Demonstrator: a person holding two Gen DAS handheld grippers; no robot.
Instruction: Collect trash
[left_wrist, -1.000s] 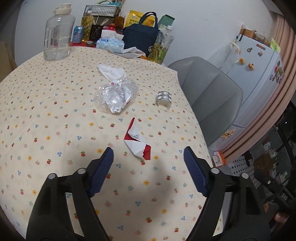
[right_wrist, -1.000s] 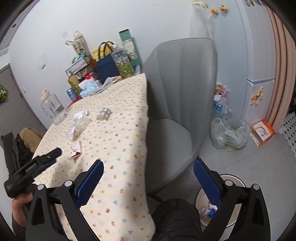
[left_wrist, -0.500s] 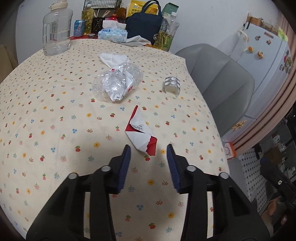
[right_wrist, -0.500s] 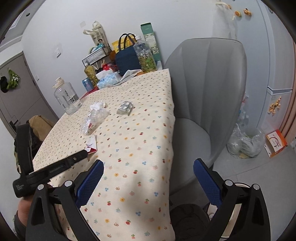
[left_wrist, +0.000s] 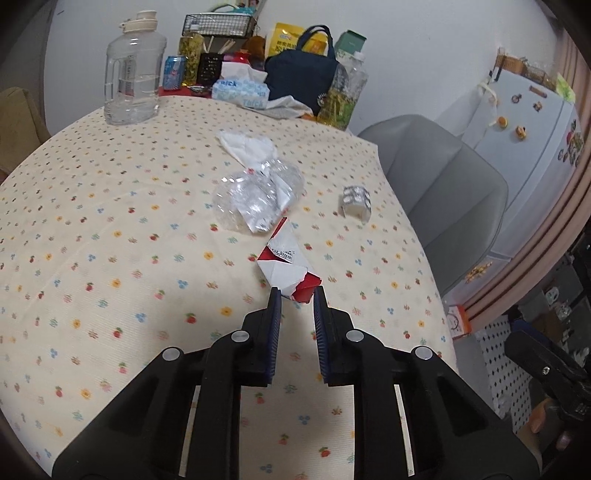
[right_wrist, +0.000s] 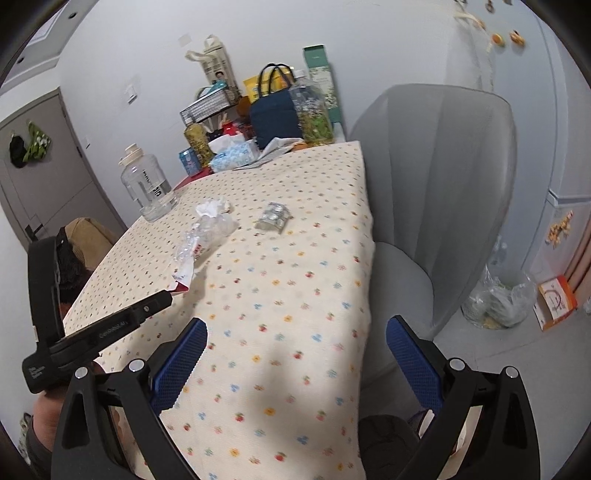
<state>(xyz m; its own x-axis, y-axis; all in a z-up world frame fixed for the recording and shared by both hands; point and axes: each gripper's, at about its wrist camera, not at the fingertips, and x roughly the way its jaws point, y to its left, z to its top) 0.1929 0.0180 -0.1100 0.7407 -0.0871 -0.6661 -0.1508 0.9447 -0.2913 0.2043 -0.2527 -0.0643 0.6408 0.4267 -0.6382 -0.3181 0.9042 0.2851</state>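
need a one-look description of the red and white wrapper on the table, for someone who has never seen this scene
Start at the table under the flowered cloth, gray chair on its right. Near the middle lies a crumpled clear plastic bag; just this side of it is the red and white wrapper, flat folded paper, its near end between the left tool fingertips. It is the only red litter; the tissue is white, the blister pack silver.

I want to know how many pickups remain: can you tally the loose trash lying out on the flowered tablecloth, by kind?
Folded red-and-white paper wrapper: 1
Crumpled clear plastic bag: 1
Crumpled white tissue: 1
Small silver foil blister pack: 1
Total: 4
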